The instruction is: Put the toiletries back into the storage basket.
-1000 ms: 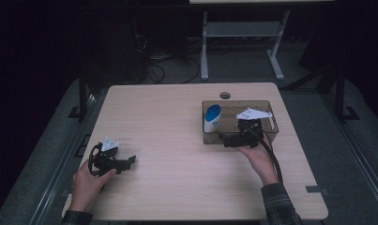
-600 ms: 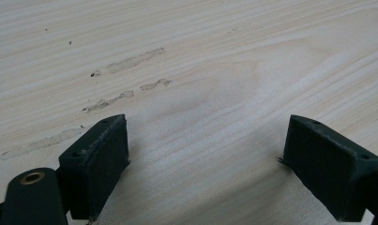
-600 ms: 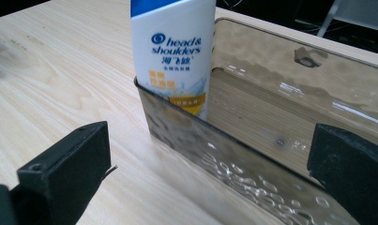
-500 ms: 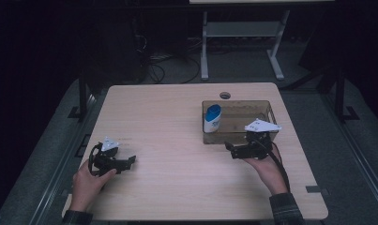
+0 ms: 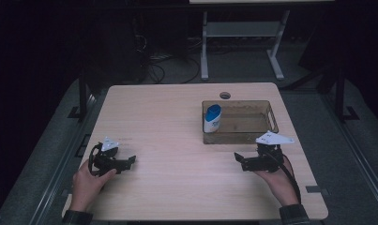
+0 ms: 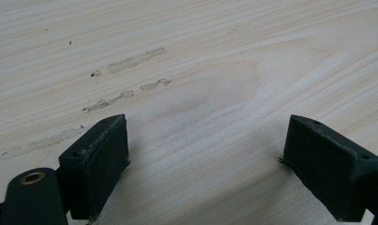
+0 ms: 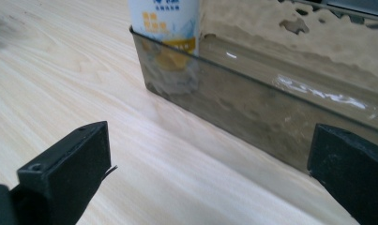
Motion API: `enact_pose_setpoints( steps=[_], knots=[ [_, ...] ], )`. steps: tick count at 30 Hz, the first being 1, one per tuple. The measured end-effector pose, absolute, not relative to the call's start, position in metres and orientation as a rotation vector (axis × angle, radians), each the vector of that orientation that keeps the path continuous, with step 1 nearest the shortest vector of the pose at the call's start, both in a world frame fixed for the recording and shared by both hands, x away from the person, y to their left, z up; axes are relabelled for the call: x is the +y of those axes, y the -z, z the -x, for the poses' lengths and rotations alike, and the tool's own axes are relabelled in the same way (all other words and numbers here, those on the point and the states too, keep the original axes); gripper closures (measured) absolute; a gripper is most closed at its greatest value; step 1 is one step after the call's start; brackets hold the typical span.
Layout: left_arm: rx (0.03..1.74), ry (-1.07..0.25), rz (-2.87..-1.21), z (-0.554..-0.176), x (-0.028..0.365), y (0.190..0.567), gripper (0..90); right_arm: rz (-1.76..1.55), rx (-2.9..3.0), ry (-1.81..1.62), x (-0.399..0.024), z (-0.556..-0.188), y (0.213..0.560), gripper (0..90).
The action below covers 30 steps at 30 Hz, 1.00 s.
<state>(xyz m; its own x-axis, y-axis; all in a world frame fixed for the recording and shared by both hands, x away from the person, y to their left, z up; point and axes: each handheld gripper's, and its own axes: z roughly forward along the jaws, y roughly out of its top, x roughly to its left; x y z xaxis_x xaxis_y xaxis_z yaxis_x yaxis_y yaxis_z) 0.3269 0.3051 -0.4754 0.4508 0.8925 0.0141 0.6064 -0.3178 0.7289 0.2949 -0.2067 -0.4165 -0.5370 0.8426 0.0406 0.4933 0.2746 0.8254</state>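
The bottle (image 7: 164,28) in the bin (image 7: 271,112) is showing blue print too cropped and blurred for reading.

Round hole (image 5: 225,95) near table's far edge — white frame (image 5: 238,35) beyond.

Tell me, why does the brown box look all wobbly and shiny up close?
In the right gripper view, the clear brown bin shows white streaks of glare, and its wall warps the bottle and the far side behind it. In the high view, the table is lit while the room around it is dark. In the left gripper view, the jaws cast soft shadows on the wood.
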Motion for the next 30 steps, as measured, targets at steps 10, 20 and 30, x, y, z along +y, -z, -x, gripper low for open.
enact_pose_setpoints(
  steps=[10,20,30],
  knots=[
    [1.249,-0.557,-2.044,-0.327,0.305,0.475,13.1,-1.254,2.142,-1.127,-0.224,-0.281,0.429,0.0],
    [1.249,-0.557,-2.043,-0.327,0.305,0.475,13.0,-1.303,2.138,-1.08,-0.243,-0.269,0.442,0.0],
    [1.248,-0.557,-2.044,-0.327,0.305,0.475,13.0,-1.364,2.148,-1.02,-0.26,-0.258,0.458,0.0]
  ],
)
